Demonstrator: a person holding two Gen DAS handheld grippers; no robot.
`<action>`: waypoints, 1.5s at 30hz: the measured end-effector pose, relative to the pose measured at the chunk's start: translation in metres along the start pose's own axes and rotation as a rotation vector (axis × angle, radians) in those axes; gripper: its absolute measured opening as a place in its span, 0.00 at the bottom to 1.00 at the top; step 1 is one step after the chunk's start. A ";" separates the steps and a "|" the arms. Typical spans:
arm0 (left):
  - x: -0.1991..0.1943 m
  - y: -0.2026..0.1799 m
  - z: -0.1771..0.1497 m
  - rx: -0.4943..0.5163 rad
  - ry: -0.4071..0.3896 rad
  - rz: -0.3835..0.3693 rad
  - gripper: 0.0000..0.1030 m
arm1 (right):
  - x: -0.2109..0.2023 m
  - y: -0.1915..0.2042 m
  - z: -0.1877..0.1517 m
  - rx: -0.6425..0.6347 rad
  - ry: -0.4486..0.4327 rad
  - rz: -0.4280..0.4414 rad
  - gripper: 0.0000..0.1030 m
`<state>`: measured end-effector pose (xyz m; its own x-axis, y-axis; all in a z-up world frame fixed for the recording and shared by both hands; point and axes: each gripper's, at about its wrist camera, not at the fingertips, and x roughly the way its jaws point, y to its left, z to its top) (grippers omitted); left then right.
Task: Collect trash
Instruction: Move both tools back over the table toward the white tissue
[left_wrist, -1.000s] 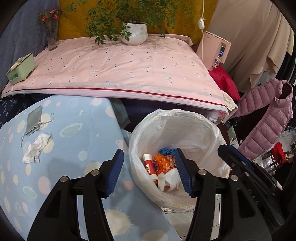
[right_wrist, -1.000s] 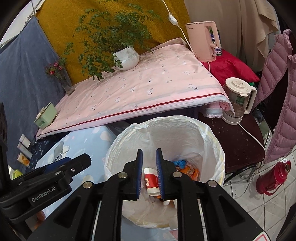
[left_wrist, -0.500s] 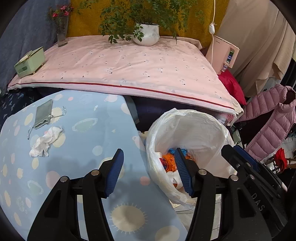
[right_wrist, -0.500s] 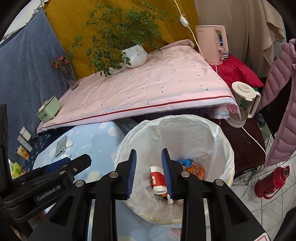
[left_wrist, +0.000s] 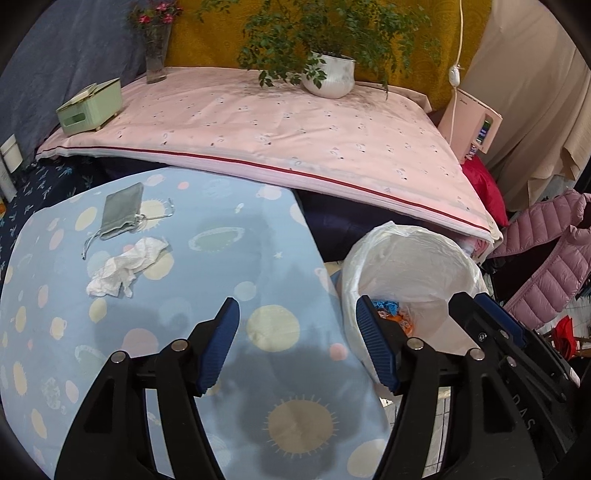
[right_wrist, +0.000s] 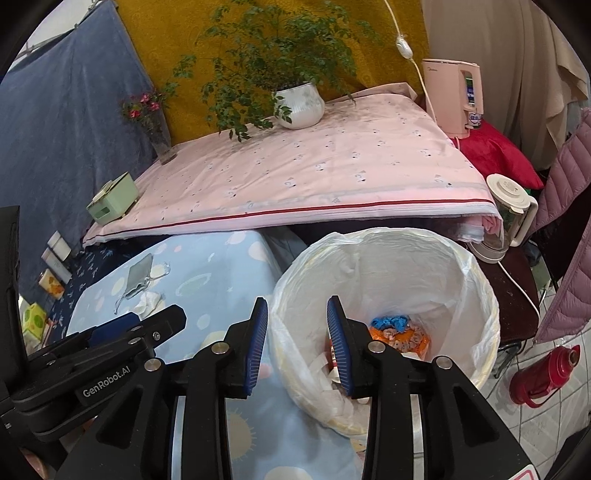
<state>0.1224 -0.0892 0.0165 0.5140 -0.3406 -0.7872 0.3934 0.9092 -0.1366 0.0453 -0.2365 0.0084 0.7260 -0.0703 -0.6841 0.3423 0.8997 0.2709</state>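
Beside the lined bin (right_wrist: 384, 295), at the near edge of the blue dotted bench (left_wrist: 229, 258), we hold both tools with nothing in them. Our left hand-held gripper (left_wrist: 297, 341) hangs over the bench cloth with its jaws opening wide and empty between the blue pads, which suits a soft, bulky pickup. Our right hand-held gripper (right_wrist: 297, 345) straddles the bin's near rim, jaws partly apart and gripping nothing; we judge it has no load to give up, since wrappers already lie at the bottom of the bin: a blue scrap (right_wrist: 389, 323) and an orange packet (right_wrist: 404, 338).

What is left for us sits far left on the bench: a crumpled white tissue (left_wrist: 125, 267), lying loose just near side of a grey drawstring pouch (left_wrist: 122, 210), close to it but whether touching we cannot tell. We take the tissue for trash and the pouch for a keeper, so we would come down on the tissue's near side, clear of the pouch cords. The bin stands right against the bench edge, which keeps the carry short.
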 end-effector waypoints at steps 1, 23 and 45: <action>-0.001 0.004 -0.001 -0.007 -0.001 0.003 0.60 | 0.000 0.005 0.000 -0.007 0.001 0.002 0.32; -0.008 0.096 -0.011 -0.146 -0.004 0.080 0.62 | 0.021 0.085 -0.013 -0.135 0.045 0.056 0.40; 0.044 0.203 -0.008 -0.265 0.081 0.156 0.77 | 0.086 0.157 -0.020 -0.224 0.133 0.097 0.43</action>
<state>0.2185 0.0822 -0.0508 0.4861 -0.1821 -0.8547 0.0969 0.9832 -0.1544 0.1494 -0.0927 -0.0219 0.6591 0.0652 -0.7492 0.1238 0.9733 0.1935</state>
